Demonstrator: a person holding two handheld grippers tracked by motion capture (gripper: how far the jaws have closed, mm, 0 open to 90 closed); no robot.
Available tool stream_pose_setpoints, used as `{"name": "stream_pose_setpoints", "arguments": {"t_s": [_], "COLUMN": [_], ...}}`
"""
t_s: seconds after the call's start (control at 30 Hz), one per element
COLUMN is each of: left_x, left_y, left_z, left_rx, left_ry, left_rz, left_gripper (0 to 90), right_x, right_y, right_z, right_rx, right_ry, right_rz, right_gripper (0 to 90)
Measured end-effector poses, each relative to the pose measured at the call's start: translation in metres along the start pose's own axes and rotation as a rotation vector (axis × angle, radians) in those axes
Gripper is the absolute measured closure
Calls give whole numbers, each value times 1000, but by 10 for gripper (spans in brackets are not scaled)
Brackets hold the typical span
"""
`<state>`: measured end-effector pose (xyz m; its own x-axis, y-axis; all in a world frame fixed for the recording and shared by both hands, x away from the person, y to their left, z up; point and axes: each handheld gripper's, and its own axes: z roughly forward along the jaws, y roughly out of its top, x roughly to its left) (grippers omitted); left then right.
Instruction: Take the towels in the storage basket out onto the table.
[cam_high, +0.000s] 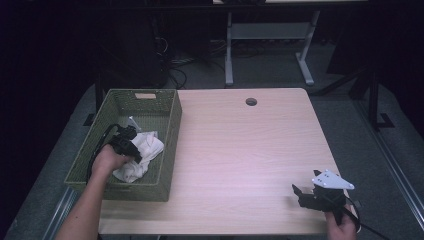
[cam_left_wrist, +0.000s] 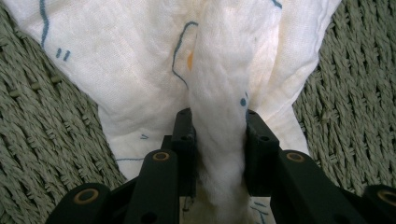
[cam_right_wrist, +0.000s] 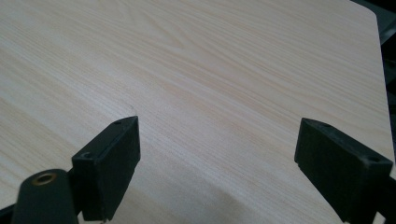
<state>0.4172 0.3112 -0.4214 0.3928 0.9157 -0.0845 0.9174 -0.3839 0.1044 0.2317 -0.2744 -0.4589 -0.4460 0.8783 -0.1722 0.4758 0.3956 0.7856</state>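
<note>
A white cloth (cam_high: 140, 155) with thin blue marks lies crumpled inside the green woven basket (cam_high: 170, 125) at the table's left edge. My left gripper (cam_high: 131, 145) reaches down into the basket and is shut on a bunched fold of the cloth (cam_left_wrist: 219, 116), which is squeezed between the two black pads (cam_left_wrist: 184, 135). My right gripper (cam_high: 300, 192) rests low over the table's near right corner, held by a hand, jaws wide apart. In the right gripper view its pads (cam_right_wrist: 109, 158) stand open above the bare wood (cam_right_wrist: 210, 70) with nothing between them.
The light wooden table (cam_high: 240, 150) has a round cable hole (cam_high: 251, 102) near its far edge. Woven basket wall (cam_left_wrist: 51, 140) surrounds the cloth on both sides. Beyond the table stand a desk frame's legs (cam_high: 229, 50) and cables on the floor.
</note>
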Motion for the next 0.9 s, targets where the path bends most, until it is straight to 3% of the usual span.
{"name": "stream_pose_setpoints", "arguments": {"t_s": [0.5, 0.6, 0.7, 0.9], "left_x": [3, 7, 7, 11], "left_y": [-2, -5, -7, -17], "left_z": [-4, -11, -15, -37], "left_rx": [-15, -56, -78, -172], "left_ry": [-29, -60, -65, -146], "left_rz": [-9, -23, -36, -40], "left_gripper": [713, 715, 716, 717], "right_x": [0, -1, -1, 0], "right_y": [1, 1, 0, 1], "right_z": [1, 1, 1, 1], "right_rx": [1, -1, -2, -1], "right_ry": [3, 3, 3, -2], "right_rz": [11, 11, 9, 13], "right_gripper": [139, 139, 139, 139]}}
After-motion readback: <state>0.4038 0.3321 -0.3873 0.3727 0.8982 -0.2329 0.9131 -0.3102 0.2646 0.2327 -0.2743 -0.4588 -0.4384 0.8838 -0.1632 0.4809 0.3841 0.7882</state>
